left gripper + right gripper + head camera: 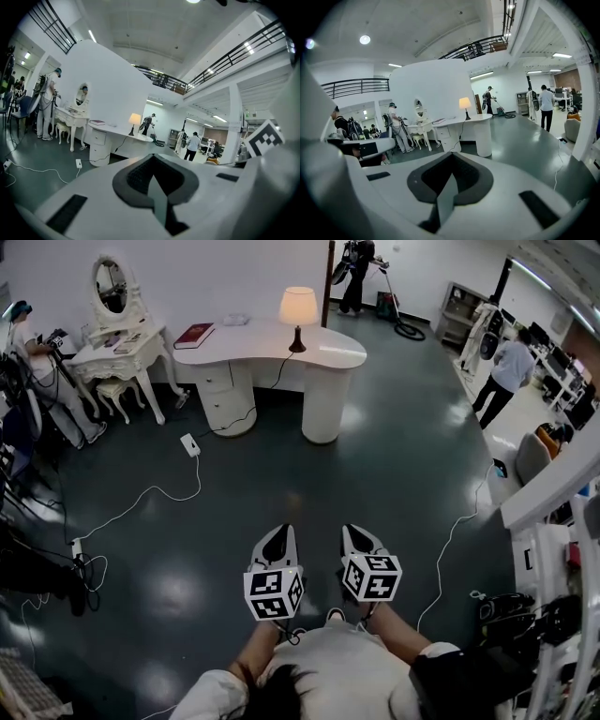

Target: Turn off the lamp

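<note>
The lamp (298, 310), lit, with a cream shade on a dark stem, stands on a curved white desk (328, 357) across the room. Its cord runs off the desk down to the floor. The lamp shows small in the left gripper view (135, 119) and in the right gripper view (464, 104). My left gripper (279, 532) and right gripper (354, 531) hang side by side low in the head view, far short of the desk and pointing toward it. Both are shut with nothing between the pads (152, 157) (451, 154).
A red book (194, 335) lies on the desk's left end. A white vanity table (117, 348) with an oval mirror and a stool stands at the left. A power strip (190, 444) and white cables lie on the dark floor. People stand at the left, back and right.
</note>
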